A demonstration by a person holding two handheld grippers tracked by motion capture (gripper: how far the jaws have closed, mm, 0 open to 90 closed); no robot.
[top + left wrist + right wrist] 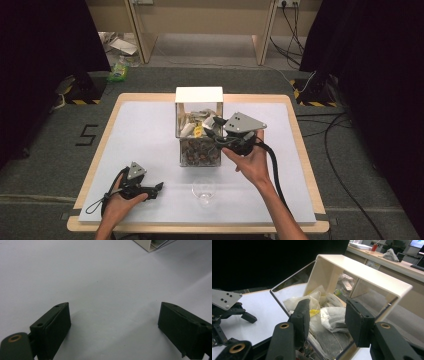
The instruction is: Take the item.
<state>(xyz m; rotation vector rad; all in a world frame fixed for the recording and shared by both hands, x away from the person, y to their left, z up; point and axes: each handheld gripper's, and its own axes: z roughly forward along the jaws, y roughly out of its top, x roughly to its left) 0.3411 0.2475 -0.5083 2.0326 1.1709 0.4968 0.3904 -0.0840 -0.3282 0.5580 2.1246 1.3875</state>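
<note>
Wooden-edged table with pale grey top [150,130] across the middle of the high view. Clear two-tier box with a white lid [198,94] at centre, tea bags [332,317] in the upper tier. Right gripper [214,131] at the box's right side, jaws apart over the tea bags. Left gripper [159,188] at lower left, resting on the tabletop, jaws wide apart, holding nothing. Small clear glass cup [203,190] at bottom centre.

We find open table [145,135] from 7 to 11 o'clock. The clear box [199,131] blocks the centre, and a glass [203,190] stands at 6 o'clock.
</note>
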